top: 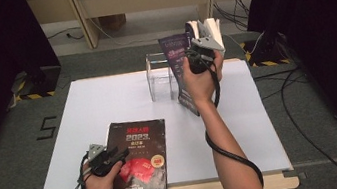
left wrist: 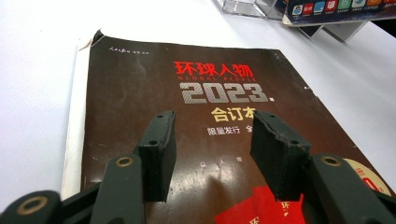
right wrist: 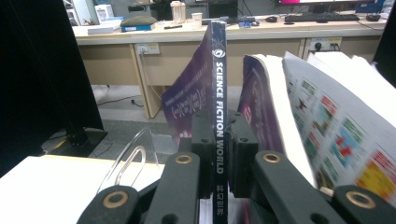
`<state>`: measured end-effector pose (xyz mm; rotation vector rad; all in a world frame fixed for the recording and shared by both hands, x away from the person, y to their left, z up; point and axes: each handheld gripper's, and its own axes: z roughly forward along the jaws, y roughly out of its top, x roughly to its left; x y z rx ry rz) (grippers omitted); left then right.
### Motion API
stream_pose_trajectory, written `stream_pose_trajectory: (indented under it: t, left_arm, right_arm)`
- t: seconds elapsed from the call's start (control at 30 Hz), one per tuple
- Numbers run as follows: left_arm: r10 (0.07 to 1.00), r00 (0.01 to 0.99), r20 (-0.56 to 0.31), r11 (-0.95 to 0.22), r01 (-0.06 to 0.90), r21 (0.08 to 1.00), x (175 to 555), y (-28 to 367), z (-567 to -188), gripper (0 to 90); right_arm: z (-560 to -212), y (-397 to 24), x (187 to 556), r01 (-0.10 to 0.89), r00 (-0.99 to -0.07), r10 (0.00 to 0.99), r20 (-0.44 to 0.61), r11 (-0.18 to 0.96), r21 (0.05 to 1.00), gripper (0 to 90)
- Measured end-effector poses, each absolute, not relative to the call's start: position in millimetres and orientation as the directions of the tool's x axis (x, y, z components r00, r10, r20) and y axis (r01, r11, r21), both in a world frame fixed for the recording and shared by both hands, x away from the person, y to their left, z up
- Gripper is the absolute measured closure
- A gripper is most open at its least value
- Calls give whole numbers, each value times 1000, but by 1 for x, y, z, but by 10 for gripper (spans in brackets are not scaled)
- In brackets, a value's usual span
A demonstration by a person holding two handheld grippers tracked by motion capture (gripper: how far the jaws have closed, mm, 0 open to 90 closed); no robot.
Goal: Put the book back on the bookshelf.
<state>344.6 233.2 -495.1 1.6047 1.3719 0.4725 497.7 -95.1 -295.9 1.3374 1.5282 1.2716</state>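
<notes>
At seven o'clock on the white table [top: 96, 97], the left gripper [top: 115, 157] hovers with jaws moderately apart and empty over the dark "2023" magazine [top: 141, 159] lying flat. Toward one o'clock, the right gripper [top: 189, 53] pinches the spine of the upright Science Fiction World magazine [right wrist: 218, 93], its pages fanning, just beside the clear acrylic stand [top: 159, 75].

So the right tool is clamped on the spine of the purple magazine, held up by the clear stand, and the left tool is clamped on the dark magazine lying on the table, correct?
Not quite. The left tool is open: in the left gripper view its jaws stand apart over the cover of the dark magazine, gripping nothing. The rest holds: the right tool pinches the spine of the purple magazine beside the clear stand.
</notes>
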Motion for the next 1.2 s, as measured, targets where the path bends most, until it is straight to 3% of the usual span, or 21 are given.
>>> stream_pose_trajectory:
  t: [0.5,0.83,1.2]
  left_arm:
    - [914,294,-280,76,554,829,344,233,-495,495]
    - [913,295,-281,76,553,830,344,233,-494,495]
    - [912,297,-282,76,553,829,344,232,-494,495]
  right_arm:
    - [-307,-132,444,307,-273,945,181,-93,947,818]
    - [-300,-132,440,368,-314,929,195,-70,927,780]
    - [-304,-129,433,444,-338,922,192,-24,896,831]
